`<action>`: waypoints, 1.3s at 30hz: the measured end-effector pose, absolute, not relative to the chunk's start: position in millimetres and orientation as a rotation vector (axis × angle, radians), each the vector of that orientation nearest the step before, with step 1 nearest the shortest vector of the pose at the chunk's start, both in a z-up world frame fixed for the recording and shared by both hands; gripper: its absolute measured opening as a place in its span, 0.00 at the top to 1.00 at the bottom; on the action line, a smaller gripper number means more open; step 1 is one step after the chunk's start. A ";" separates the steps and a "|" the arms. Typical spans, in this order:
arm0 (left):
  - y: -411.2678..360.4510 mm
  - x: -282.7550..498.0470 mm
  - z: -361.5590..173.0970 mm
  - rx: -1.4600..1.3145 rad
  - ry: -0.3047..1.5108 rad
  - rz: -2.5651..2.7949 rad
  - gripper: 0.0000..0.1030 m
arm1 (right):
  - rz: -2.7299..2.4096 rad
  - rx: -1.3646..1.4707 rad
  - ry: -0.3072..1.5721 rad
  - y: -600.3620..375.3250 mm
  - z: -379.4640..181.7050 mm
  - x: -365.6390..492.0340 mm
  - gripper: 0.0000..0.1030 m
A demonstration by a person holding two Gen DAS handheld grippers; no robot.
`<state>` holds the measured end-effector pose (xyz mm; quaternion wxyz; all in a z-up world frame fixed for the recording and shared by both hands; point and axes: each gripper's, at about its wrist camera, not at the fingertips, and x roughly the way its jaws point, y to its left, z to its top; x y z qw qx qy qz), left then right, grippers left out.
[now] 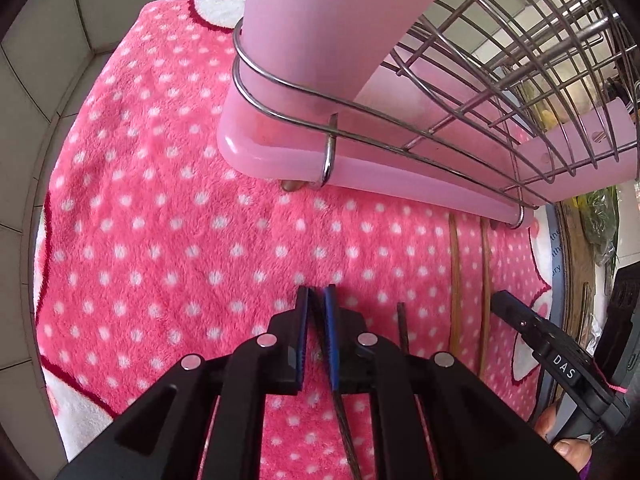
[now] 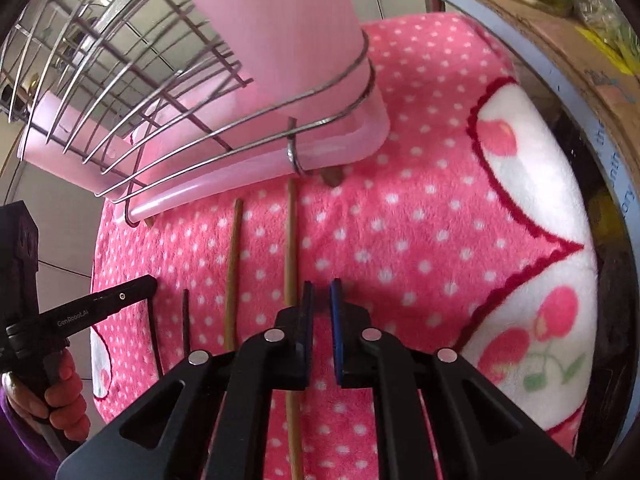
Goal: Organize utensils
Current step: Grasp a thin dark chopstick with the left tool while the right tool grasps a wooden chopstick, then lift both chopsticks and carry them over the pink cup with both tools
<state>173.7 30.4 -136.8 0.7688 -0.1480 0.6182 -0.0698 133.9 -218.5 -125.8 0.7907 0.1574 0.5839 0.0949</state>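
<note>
My left gripper point(image 1: 316, 300) is shut on a dark chopstick point(image 1: 344, 420), which runs back between its blue pads above the pink dotted cloth point(image 1: 160, 200). A second dark chopstick point(image 1: 402, 328) and two light wooden ones point(image 1: 454, 280) point(image 1: 486, 280) lie on the cloth to its right. My right gripper point(image 2: 322, 292) is shut, with only a narrow slit and bare cloth between its pads. One light chopstick point(image 2: 291, 240) passes under its left finger. The other light chopstick point(image 2: 234, 260) and the loose dark one point(image 2: 186, 320) lie further left. A tall pink holder point(image 2: 260, 20) stands in the wire rack point(image 2: 120, 60).
The rack sits on a pink drip tray point(image 1: 280, 152) that takes up the far half of the cloth. A tiled wall point(image 1: 48, 100) curves round the left. A cardboard box point(image 2: 560, 52) with bagged greens borders the right edge. A hand point(image 2: 60, 392) grips the left gripper's handle.
</note>
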 end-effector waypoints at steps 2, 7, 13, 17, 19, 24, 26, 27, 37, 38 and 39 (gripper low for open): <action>29.8 175.5 -137.0 -0.307 1.341 -0.150 0.92 | 0.212 0.357 1.261 -223.3 -126.4 134.8 0.92; 20.1 167.8 -135.0 -0.229 1.305 -0.150 0.92 | 0.241 0.391 1.285 -226.8 -122.5 142.5 0.92; 11.0 157.5 -133.8 -0.191 1.266 -0.139 0.93 | 0.267 0.377 1.289 -225.2 -115.9 147.0 0.92; 18.8 149.1 -134.5 -0.207 1.257 -0.146 0.93 | 0.287 0.380 1.266 -213.5 -108.5 148.7 0.91; 26.3 145.6 -136.1 -0.216 1.257 -0.154 0.93 | 0.288 0.369 1.263 -213.0 -105.6 151.6 0.78; 34.0 144.6 -138.0 -0.223 1.253 -0.161 0.93 | 0.265 0.316 1.273 -194.9 -111.7 162.9 0.77; 35.7 144.8 -139.0 -0.229 1.254 -0.161 0.93 | 0.262 0.281 1.265 -188.4 -116.3 165.0 0.77; 36.2 144.6 -139.0 -0.233 1.253 -0.162 0.93 | 0.258 0.256 1.245 -180.6 -116.3 166.4 0.78; 67.0 132.5 -128.0 -0.439 1.189 -0.208 0.95 | 0.293 0.306 1.125 -196.4 -97.7 137.5 0.94; 67.9 129.2 -122.2 -0.441 1.168 -0.214 0.96 | 0.309 0.319 1.103 -198.9 -91.5 133.0 0.94; 68.4 125.6 -115.7 -0.440 1.145 -0.219 0.96 | 0.316 0.318 1.084 -200.0 -85.6 128.3 0.94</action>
